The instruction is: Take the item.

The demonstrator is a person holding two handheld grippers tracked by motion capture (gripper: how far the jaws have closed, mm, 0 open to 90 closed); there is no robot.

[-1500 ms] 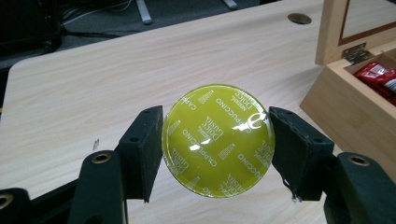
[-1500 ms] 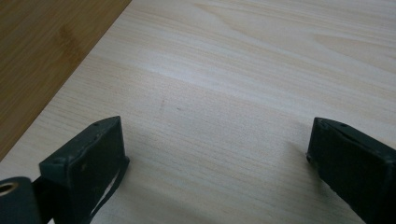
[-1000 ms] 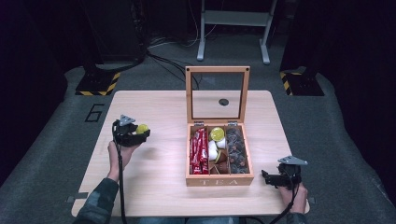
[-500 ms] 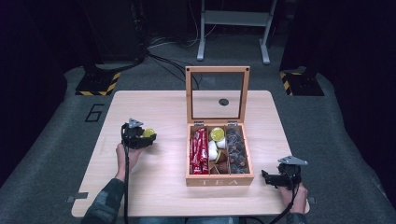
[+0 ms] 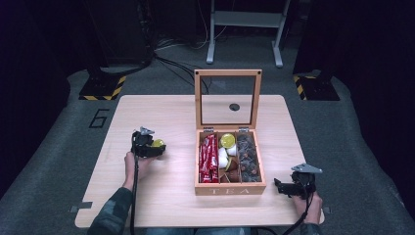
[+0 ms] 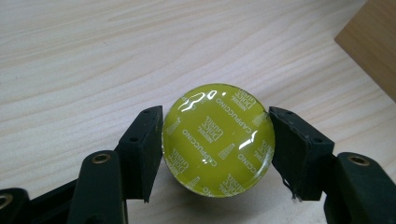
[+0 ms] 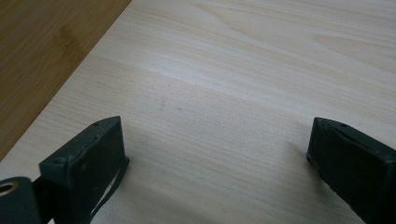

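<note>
Yellow-green round coffee capsule with a glossy foil lid printed "CAPPUCCINO" (image 6: pixel 218 140) sits squarely between the two black jaws of the left gripper (image 6: pixel 217 144). Both pads press on its rim, one on each side, so the jaws are clamped on the capsule at its full width. The foil lid faces the gripper's camera, with the capsule's body hidden behind it. Pale wooden tabletop (image 6: pixel 93 56) lies close beyond the capsule; whether the capsule touches the wood cannot be told. A corner of darker wood shows beyond the jaws at the upper right of the left gripper view.

From the high view, the left gripper (image 5: pixel 155 147) with the capsule (image 5: pixel 157 143) stands on the table's left half, well apart from the open wooden tea box with a glazed lid (image 5: pixel 230 187).

Right gripper (image 7: pixel 217 154): jaws stand wide apart, nothing between them, bare tabletop in the gap. Side of the tea box (image 7: pixel 51 51) lies beyond the left-hand jaw, at the upper left. In the high view this gripper (image 5: pixel 284 187) rests just beside the box's front right corner.
</note>
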